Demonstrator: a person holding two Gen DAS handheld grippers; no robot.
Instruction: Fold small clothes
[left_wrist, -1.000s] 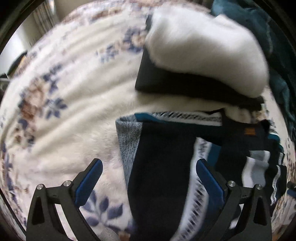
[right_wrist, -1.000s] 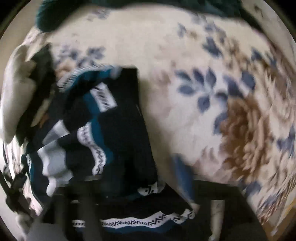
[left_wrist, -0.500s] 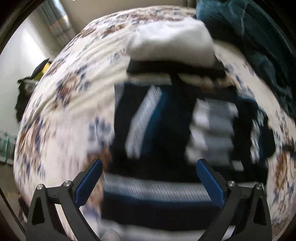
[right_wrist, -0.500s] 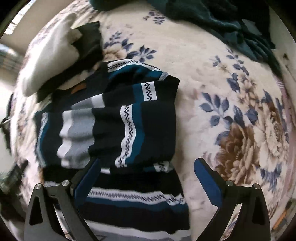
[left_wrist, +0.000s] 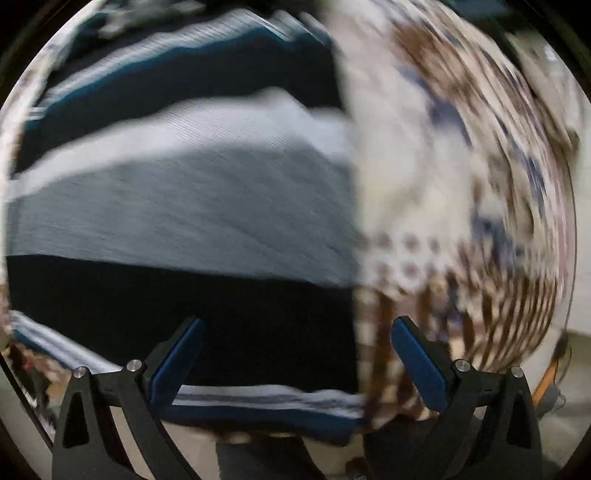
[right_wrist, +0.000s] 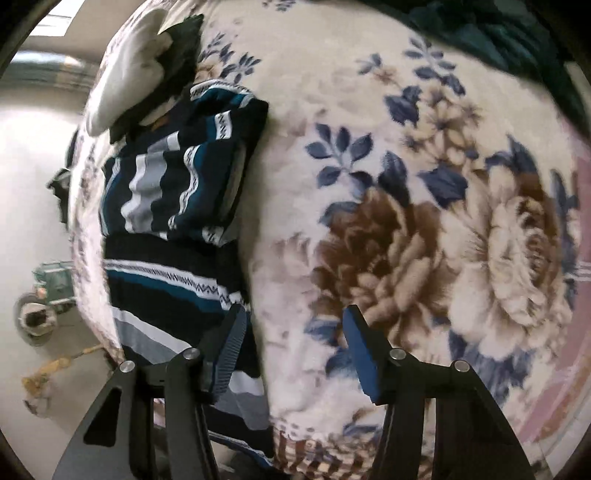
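Where the striped sweater (right_wrist: 173, 206) lies on the bed, it sits toward nine o'clock in the right wrist view, its upper part folded over itself into a thick pad of navy, teal, grey and white bands, while the lower part runs flat down to the bed's near edge at seven o'clock. Its right edge is straight against the floral blanket (right_wrist: 424, 221). At eleven o'clock of the sweater, touching its far end, rests a folded stack: a white garment (right_wrist: 125, 77) on top of a black one (right_wrist: 183, 48).

The right gripper (right_wrist: 291, 332) is spread, nothing between its blue pads; its left finger (right_wrist: 229, 350) stands over the sweater's right edge, the other over bare blanket.

Through the left wrist camera everything is heavily smeared, but the same sweater (left_wrist: 184, 206) seems to fill the view from nine to twelve o'clock, a broad grey band across the middle and navy below. The left gripper (left_wrist: 295, 343) is also spread wide and holds nothing, its fingers straddling the sweater's right edge, with blanket (left_wrist: 461, 184) from one to five o'clock.

A dark teal cloth (right_wrist: 498, 40) lies at one o'clock on the bed's far side.
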